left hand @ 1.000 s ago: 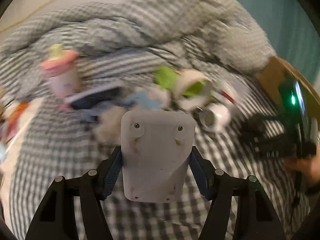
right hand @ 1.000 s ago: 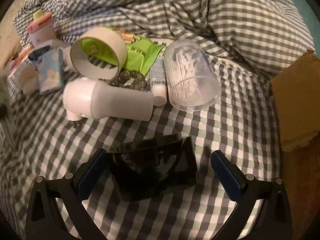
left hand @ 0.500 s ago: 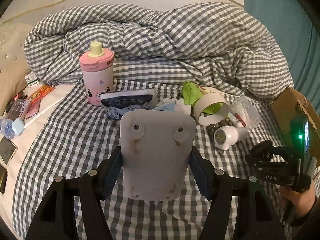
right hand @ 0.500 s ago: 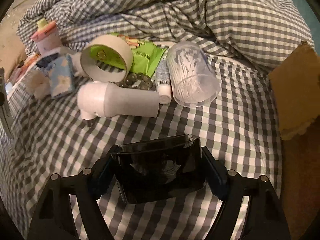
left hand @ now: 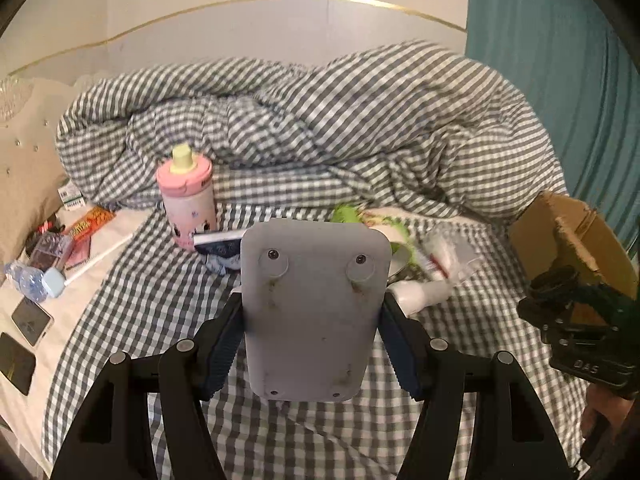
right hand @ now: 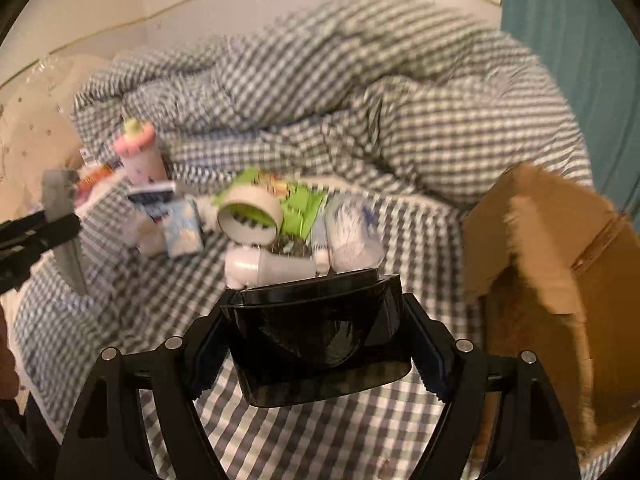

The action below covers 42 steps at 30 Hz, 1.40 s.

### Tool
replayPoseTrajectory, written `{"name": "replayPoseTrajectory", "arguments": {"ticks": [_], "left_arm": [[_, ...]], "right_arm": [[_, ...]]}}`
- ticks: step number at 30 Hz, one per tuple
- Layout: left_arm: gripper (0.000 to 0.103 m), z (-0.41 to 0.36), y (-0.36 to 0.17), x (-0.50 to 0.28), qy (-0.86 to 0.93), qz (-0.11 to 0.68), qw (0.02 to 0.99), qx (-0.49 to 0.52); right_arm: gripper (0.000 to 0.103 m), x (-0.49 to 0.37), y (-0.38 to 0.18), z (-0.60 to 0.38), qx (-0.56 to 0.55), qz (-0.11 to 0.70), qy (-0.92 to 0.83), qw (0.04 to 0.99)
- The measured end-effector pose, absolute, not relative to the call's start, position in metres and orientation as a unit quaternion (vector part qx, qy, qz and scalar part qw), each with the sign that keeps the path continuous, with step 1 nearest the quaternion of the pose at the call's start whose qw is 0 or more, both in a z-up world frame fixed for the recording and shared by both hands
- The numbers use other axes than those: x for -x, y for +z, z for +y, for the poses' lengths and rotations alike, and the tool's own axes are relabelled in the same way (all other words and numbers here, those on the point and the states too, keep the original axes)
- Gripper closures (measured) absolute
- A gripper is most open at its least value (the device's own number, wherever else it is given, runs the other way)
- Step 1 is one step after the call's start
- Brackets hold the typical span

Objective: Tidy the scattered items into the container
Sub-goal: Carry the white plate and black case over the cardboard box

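My left gripper (left hand: 314,320) is shut on a flat grey rounded plate (left hand: 312,344) and holds it above the checked bedsheet. My right gripper (right hand: 316,332) is shut on a glossy black case (right hand: 320,348), lifted off the sheet. The open cardboard box (right hand: 540,248) stands just right of it, also seen as the box (left hand: 560,232) at the left wrist view's right edge. Scattered on the bed lie a pink bottle (left hand: 188,196), a tape roll (right hand: 250,210), a white cylinder (right hand: 272,270), a clear swab tub (right hand: 352,236) and a green packet (right hand: 302,206).
A bunched checked duvet (left hand: 340,120) fills the back of the bed. Two phones (left hand: 30,322), a water bottle (left hand: 24,276) and snack packets (left hand: 86,224) lie along the left edge. A teal curtain (left hand: 560,60) hangs at the right.
The right gripper's jaws closed on the black case and lifted it. Both grippers rose, so the headboard and wall now show. The left gripper kept its hold on the grey plate.
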<state>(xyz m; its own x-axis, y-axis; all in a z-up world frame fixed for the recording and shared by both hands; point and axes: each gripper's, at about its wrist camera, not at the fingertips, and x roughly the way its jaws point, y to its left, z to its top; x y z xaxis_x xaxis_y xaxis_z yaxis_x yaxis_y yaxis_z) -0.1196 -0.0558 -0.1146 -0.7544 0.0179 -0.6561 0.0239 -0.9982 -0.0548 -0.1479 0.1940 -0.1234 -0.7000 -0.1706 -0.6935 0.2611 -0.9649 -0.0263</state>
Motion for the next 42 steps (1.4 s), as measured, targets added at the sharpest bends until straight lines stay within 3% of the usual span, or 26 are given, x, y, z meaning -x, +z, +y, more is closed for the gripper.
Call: {"name": "replayPoseTrajectory", "arguments": {"ticks": [15,42], "left_arm": [[0.036,0.02,-0.053,0.07,-0.95,0.012,-0.057,-0.306],[0.036,0.228,-0.035,0.094,-0.926,-0.038,-0.228,-0.299]], "right_arm": [[0.024,0.064,-0.027,0.26,-0.269,0.035,-0.96,0.066],[0.024,0.009,0.004,0.44,-0.241,-0.012,-0.966,-0.094]]}}
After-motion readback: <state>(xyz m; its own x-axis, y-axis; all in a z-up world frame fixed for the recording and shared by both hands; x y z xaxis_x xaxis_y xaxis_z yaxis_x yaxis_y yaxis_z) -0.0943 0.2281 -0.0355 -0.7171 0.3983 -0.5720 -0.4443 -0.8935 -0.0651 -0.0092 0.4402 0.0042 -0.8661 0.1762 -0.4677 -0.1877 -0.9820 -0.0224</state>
